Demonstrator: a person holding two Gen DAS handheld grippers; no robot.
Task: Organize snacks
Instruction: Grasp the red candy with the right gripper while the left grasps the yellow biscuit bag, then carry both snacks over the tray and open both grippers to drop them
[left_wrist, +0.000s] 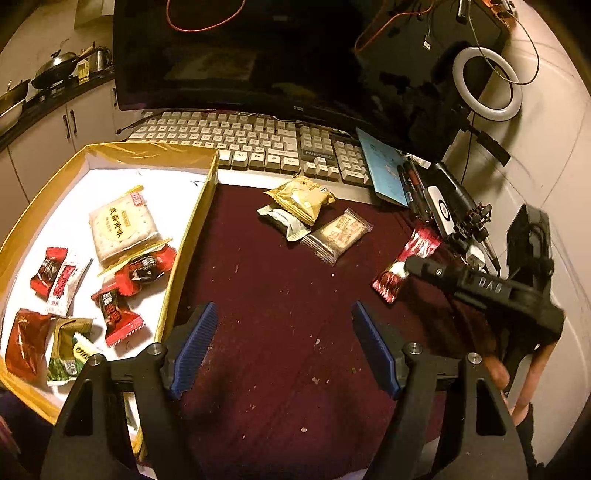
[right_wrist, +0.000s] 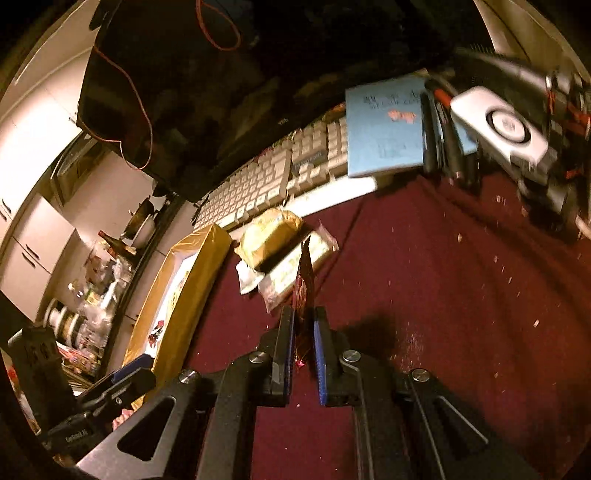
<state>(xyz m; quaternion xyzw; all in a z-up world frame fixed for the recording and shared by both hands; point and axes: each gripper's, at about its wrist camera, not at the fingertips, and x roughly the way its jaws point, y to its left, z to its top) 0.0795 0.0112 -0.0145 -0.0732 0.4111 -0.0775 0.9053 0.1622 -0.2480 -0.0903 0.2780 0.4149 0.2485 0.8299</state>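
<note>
Red snack packet (right_wrist: 303, 291) sits pinched edge-on in my right gripper (right_wrist: 305, 325), over the maroon counter (right_wrist: 424, 295) and just short of the gold (left_wrist: 301, 199), white and clear packets lying by the keyboard (left_wrist: 251, 144). My left gripper (left_wrist: 284, 332) hangs wide open with nothing in it, beside the yellow-rimmed box (left_wrist: 192, 229) where several snacks lie
</note>
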